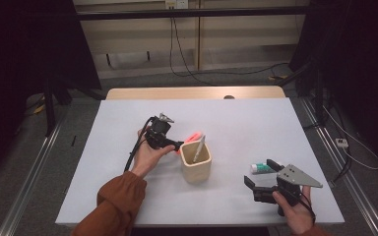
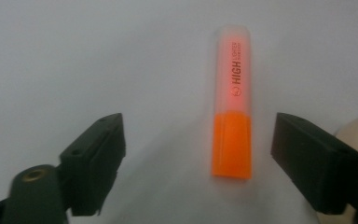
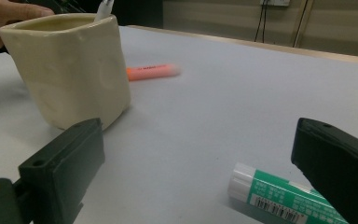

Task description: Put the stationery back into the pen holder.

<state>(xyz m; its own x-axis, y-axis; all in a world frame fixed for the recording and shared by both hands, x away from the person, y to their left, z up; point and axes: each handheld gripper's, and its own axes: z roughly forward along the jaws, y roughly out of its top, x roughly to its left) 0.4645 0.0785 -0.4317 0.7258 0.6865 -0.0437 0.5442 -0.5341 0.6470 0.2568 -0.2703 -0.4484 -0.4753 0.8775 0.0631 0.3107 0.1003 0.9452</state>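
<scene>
Count on the white table (image 1: 256, 123): one orange highlighter (image 2: 233, 112), one cream pen cup (image 1: 196, 161) holding one grey pen (image 1: 198, 147), one green-and-white glue stick (image 1: 261, 168), and two hand-held grippers.

Left side: the left gripper (image 1: 177, 145) is held low over the table just left of the cup. In its own view its two jaws stand apart, one on each side of the highlighter, with clear gaps to the barrel on both sides; neither pad touches it. The highlighter lies flat on the table, just beside and behind the cup in the high view. In the left gripper view its long axis runs straight away from the gripper, solid orange end nearest the jaws, translucent cap end pointing away.

Centre: the cup stands upright; the pen leans in it.

Right side: the glue stick lies flat, white cap end toward the cup. The right gripper (image 1: 263, 178) sits just beside it, jaws spread wide, holding nothing.
</scene>
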